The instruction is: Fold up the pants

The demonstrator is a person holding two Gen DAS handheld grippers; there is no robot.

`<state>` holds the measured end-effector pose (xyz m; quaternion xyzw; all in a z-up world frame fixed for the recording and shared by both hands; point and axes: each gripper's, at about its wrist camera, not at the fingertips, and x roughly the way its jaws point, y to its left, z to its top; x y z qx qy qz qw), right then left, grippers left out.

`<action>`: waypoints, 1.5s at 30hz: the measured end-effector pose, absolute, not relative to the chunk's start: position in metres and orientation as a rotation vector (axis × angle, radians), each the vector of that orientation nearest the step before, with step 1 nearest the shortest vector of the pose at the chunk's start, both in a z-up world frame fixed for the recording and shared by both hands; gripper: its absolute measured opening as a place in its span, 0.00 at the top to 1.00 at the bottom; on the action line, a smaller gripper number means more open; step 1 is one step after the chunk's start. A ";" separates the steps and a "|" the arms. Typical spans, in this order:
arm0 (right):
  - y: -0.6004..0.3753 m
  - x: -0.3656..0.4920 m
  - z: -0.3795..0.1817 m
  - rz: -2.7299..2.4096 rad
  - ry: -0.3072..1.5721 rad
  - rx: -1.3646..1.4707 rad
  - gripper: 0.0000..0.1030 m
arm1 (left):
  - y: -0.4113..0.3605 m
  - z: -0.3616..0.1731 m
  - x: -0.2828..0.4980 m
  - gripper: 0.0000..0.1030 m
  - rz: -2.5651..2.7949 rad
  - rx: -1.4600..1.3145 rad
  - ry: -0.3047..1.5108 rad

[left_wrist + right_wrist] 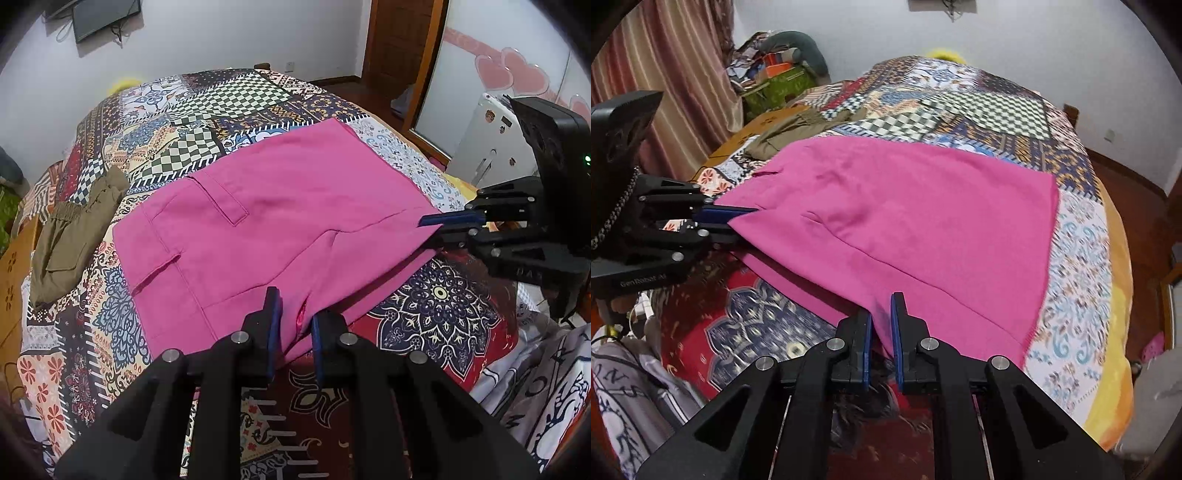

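both grippers pinch the near edge of the pink pants (280, 221): left gripper (295, 325), right gripper (882, 325), on the bed (439, 295).

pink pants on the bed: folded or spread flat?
Folded, at least once. The pink pants lie as a compact block, with layered edges showing at the near side. Both grippers pinch that edge. Layer count: cannot tell.
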<state>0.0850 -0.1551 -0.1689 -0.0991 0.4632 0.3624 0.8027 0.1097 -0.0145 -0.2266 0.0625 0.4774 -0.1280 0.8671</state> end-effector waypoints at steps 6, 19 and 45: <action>-0.176 0.084 -0.177 0.732 1.055 -0.207 0.87 | -0.007 -0.221 0.106 0.80 -0.271 0.079 1.024; -0.226 0.085 -0.165 0.625 1.101 -0.139 0.74 | 0.049 -0.178 0.081 0.70 -0.163 -0.031 0.938; -0.210 0.105 -0.198 0.615 1.146 -0.092 0.73 | 0.062 -0.228 0.105 0.68 -0.149 -0.084 1.034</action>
